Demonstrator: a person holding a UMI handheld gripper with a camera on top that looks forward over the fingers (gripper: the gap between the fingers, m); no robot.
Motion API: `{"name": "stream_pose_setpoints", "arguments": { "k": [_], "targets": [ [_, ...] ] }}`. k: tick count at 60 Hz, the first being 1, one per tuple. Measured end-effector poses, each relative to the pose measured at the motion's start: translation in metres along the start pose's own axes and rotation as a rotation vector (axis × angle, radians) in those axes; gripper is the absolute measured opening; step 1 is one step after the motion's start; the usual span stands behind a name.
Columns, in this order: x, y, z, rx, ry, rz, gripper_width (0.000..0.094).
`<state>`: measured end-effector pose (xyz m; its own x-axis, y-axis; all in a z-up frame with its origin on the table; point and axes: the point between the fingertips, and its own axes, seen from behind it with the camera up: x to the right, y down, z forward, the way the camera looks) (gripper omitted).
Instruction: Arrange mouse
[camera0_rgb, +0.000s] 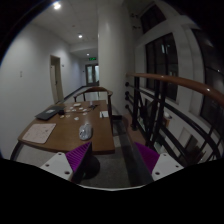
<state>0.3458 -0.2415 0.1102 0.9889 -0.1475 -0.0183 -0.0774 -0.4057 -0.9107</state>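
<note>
Spread wide and gripping nothing, the tool (110, 160) hangs above the floor with its purple pads facing each other across a clear gap. From the gripper view, the mouse (85, 131) sits on the wooden surface (60, 125), ahead of the tool and toward its left finger, well apart from both. Its long axis seems to run away from the tool, though that is hard to judge.
</note>
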Motion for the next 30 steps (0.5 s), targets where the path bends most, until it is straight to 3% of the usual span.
{"name": "stream_pose_setpoints", "arguments": {
  "k": [12, 30],
  "targets": [
    [-0.021, 0.006, -0.005, 0.014, 0.002, -0.021, 0.0854],
    [-0.1, 0.007, 0.101, 0.027, -0.117, -0.005, 0.085]
  ]
}}
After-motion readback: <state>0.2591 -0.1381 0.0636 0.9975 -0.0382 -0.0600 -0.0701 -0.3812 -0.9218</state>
